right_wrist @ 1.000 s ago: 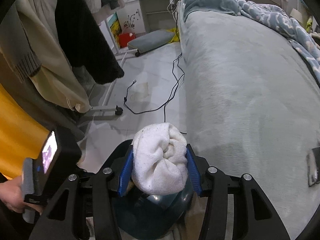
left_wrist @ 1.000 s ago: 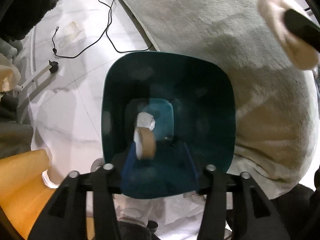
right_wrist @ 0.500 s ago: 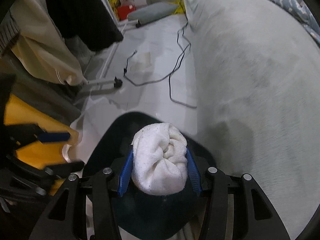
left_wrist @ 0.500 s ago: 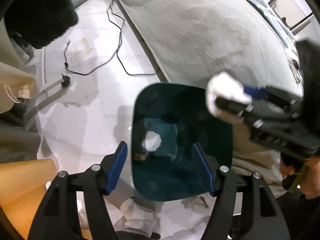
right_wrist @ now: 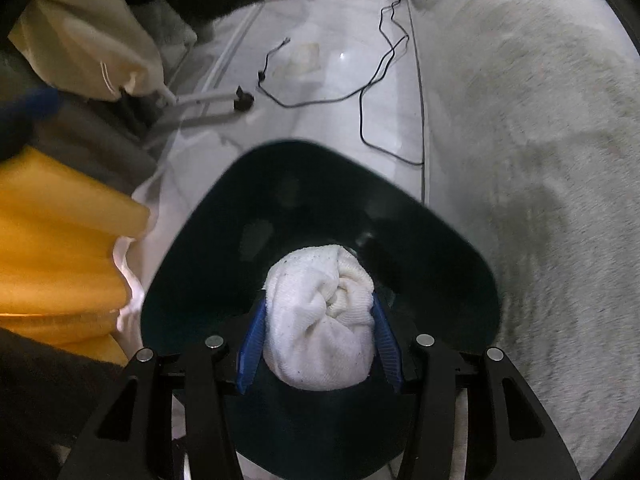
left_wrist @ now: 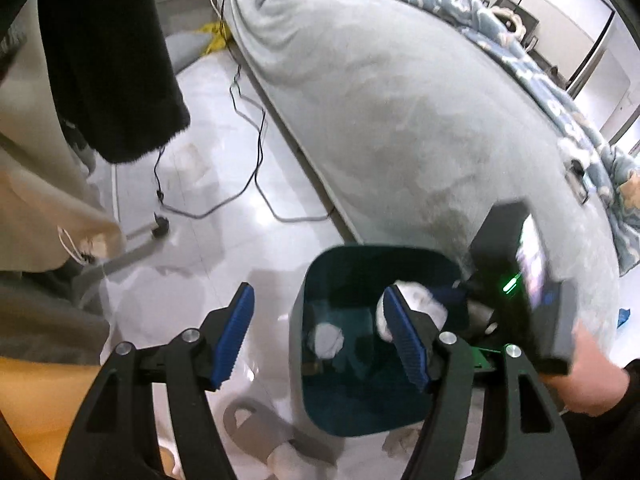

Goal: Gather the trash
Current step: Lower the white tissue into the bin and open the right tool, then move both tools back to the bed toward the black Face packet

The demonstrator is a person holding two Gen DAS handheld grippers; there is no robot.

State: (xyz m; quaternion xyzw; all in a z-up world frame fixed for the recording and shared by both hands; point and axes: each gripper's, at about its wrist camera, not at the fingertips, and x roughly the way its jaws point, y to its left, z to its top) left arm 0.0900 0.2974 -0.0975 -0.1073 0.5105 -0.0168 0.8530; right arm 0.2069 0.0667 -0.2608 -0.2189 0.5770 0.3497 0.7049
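Observation:
A dark teal trash bin [left_wrist: 384, 256] stands on the white floor beside the bed; it also fills the right wrist view [right_wrist: 208, 264]. My right gripper [right_wrist: 318, 336] is shut on a rolled white cloth [right_wrist: 320, 320] and holds it over the bin's opening. In the left wrist view the same cloth [left_wrist: 434, 308] shows inside the bin's mouth, with the right gripper [left_wrist: 452, 294] behind it. A white crumpled wad [left_wrist: 328, 340] lies at the bin's bottom. My left gripper [left_wrist: 320, 338] is open and empty above the bin's left rim.
A grey-covered bed [left_wrist: 400, 100] runs along the right. A black cable [left_wrist: 240, 196] trails over the floor. Hanging clothes [left_wrist: 104, 60] and a rack's foot [left_wrist: 160, 228] are at left. A yellow object [right_wrist: 52, 248] sits left of the bin. White scraps [left_wrist: 280, 460] lie near the bin's base.
My left gripper let a tape roll go into the bin, opened and drew back to the left. My right gripper carried the white cloth over the bin and lowered it.

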